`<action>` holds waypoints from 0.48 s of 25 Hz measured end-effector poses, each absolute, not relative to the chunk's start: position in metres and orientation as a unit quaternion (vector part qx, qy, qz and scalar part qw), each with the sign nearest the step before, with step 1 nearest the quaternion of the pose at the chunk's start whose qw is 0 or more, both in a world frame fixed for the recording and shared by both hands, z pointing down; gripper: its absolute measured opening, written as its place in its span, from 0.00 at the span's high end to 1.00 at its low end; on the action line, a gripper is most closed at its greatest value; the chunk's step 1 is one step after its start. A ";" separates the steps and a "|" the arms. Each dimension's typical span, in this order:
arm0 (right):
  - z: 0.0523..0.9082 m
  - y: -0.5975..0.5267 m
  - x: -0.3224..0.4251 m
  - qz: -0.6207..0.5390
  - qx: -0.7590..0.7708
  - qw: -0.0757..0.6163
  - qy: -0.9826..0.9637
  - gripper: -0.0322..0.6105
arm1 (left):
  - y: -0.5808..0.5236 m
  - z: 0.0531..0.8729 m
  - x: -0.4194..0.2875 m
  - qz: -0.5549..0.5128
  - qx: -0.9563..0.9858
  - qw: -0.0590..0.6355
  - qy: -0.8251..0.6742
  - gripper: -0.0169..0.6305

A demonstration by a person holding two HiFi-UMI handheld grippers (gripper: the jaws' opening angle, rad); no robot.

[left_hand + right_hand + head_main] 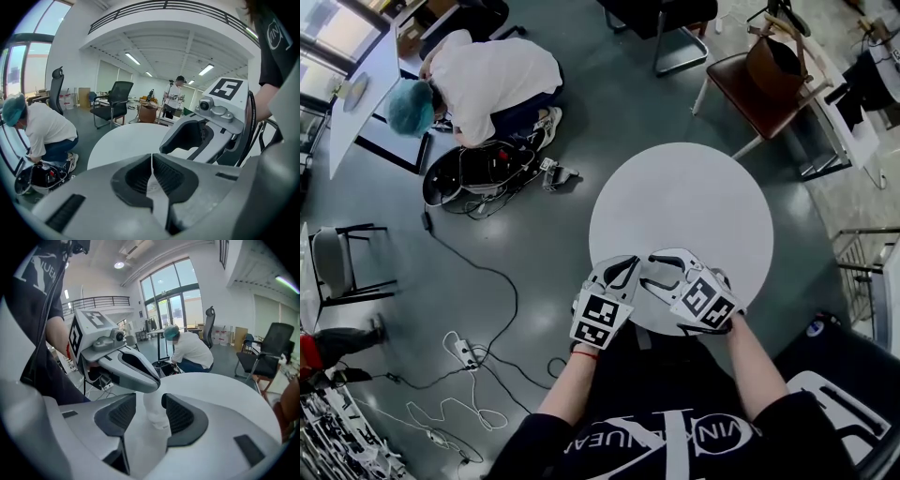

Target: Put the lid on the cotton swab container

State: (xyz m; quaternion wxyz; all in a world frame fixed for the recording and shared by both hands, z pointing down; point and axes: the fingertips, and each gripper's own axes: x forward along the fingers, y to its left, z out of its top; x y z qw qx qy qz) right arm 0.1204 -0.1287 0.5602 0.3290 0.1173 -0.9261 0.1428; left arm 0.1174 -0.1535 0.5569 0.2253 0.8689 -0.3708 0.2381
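Observation:
Both grippers meet tip to tip over the near edge of the round white table. In the right gripper view my right gripper is shut on a small pale, upright cotton swab container. The left gripper reaches in from the left, its tip right at the container's top. In the left gripper view the left gripper has its jaws shut on a thin pale piece, apparently the lid. In the head view the left gripper and right gripper hide both container and lid.
A person in a white shirt and teal cap crouches on the floor over an open case beyond the table's left. A brown chair stands at the far right. Cables and a power strip lie on the floor at left.

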 end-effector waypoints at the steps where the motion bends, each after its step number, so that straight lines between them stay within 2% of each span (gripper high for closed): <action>1: 0.560 -0.130 0.121 0.158 0.122 0.321 -0.926 0.64 | -0.154 0.557 0.118 0.235 0.869 0.228 -0.371 0.95; 4: 0.559 -0.135 0.123 0.214 0.139 0.291 -0.922 0.69 | -0.152 0.558 0.117 0.230 0.870 0.233 -0.370 0.95; 9: 0.561 -0.143 0.128 0.215 0.186 0.304 -0.909 0.91 | -0.153 0.558 0.116 0.235 0.871 0.229 -0.365 0.95; 12: 0.563 -0.143 0.128 0.210 0.212 0.315 -0.901 0.94 | -0.153 0.558 0.116 0.236 0.873 0.227 -0.362 0.95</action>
